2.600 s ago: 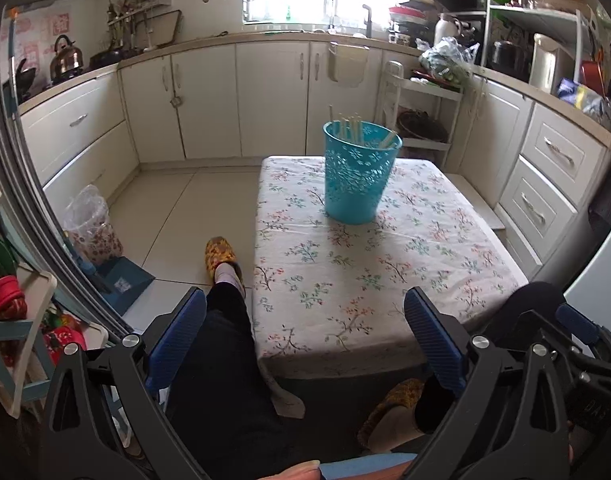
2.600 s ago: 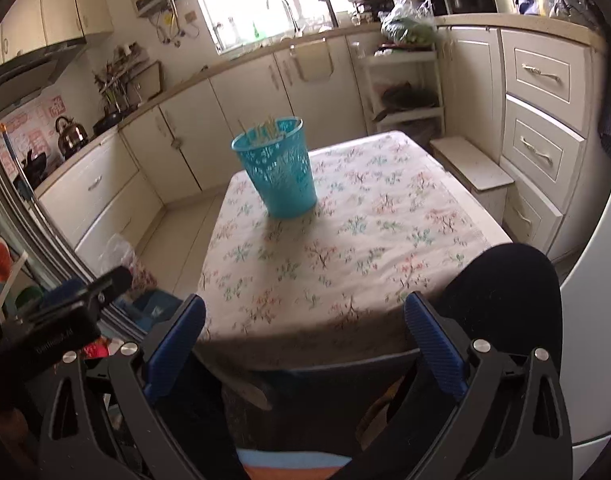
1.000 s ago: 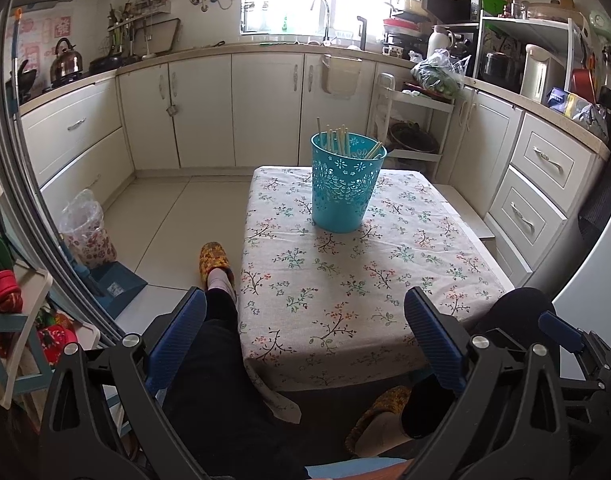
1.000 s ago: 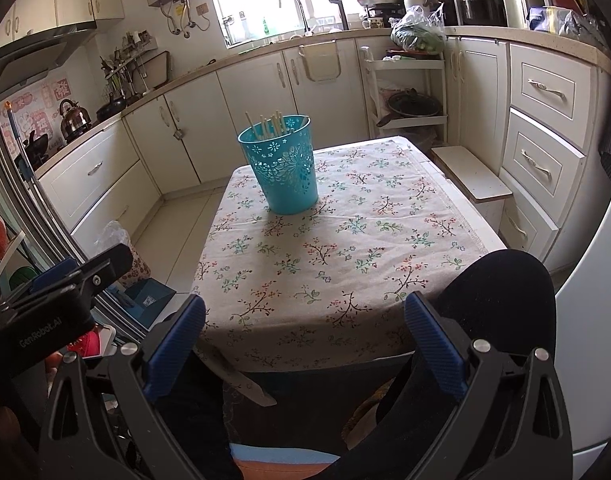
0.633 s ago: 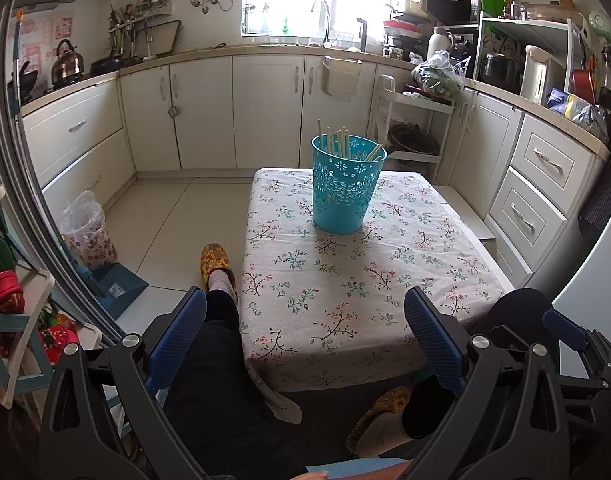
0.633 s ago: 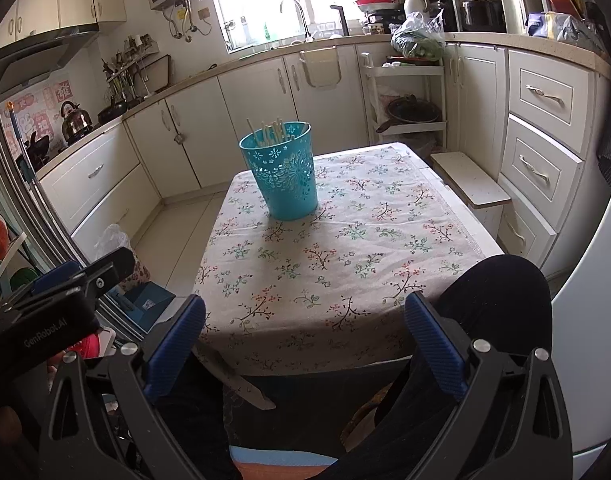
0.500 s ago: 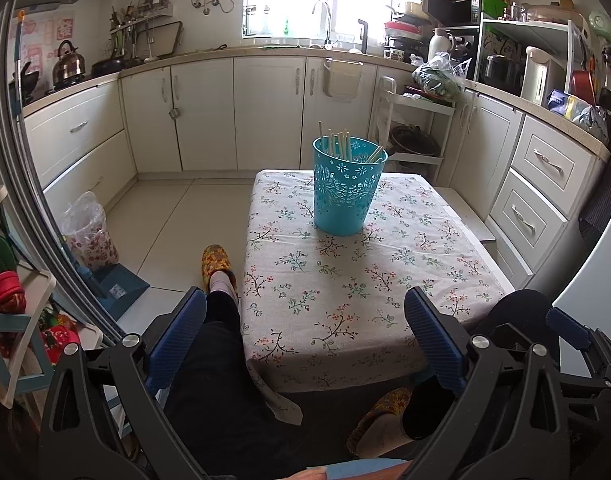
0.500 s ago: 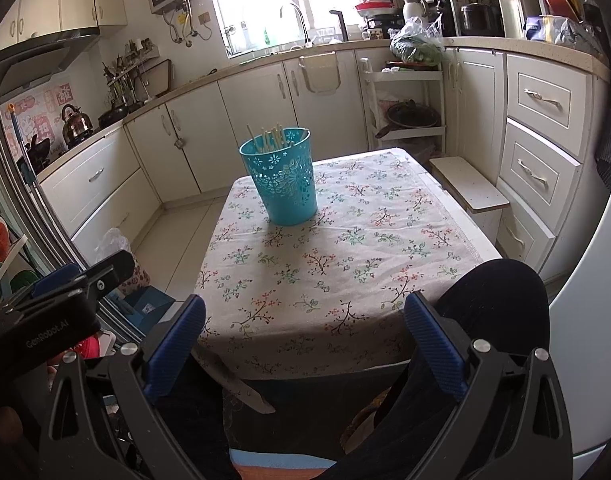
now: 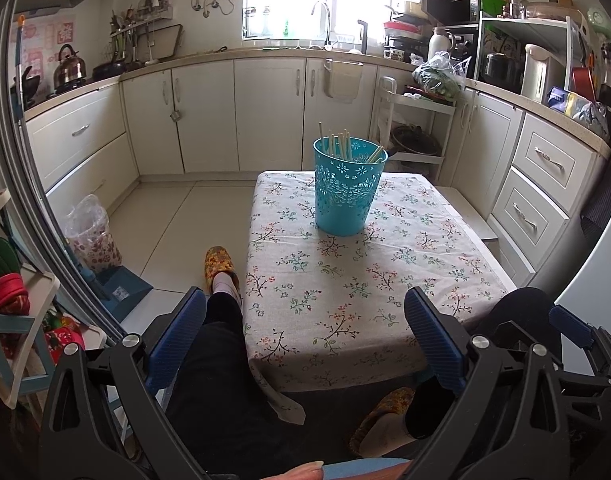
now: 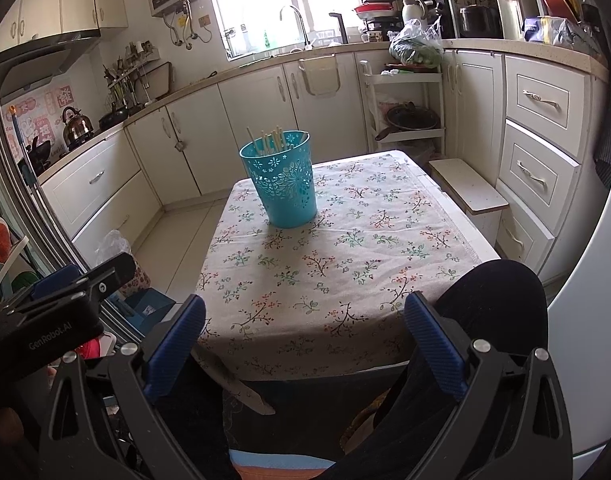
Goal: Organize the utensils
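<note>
Left wrist: perforated teal plastic bin (image 9: pixel 347 190), pale sticks (image 9: pixel 339 144) upright.

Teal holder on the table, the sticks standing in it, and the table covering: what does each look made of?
The teal holder looks like moulded plastic: uniform colour, slight sheen, a cut-out floral lattice in its wall. The sticks look like pale bamboo or wood, matte and unpainted; probably chopsticks. The tablecloth is printed fabric, matte with a floral pattern, and its corner hangs limp.
</note>
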A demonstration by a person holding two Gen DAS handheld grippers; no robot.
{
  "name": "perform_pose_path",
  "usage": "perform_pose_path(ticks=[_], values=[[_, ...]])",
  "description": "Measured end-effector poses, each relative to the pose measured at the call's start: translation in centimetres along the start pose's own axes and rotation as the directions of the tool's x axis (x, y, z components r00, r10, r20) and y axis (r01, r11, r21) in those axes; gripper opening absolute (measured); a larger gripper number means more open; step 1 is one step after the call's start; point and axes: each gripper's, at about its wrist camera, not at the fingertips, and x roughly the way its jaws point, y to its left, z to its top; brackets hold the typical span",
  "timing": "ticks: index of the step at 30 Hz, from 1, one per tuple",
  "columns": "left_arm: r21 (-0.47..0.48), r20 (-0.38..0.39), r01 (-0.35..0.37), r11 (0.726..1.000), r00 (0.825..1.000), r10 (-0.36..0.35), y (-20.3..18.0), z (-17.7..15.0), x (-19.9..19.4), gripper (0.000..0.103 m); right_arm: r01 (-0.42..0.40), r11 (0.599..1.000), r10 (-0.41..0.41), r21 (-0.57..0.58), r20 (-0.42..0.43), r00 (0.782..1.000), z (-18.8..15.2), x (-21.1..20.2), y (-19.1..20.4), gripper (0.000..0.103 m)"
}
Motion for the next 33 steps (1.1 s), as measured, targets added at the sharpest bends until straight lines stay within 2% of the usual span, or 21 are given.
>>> perform_pose_path(ticks=[33], values=[[0.025,0.022,-0.006,1.000,1.000,0.005,-0.56,-0.13,-0.92,0.095,-0.010,1.000,0.010,0.007,0.023,1.000,0.00,-0.70,0.13,0.095]])
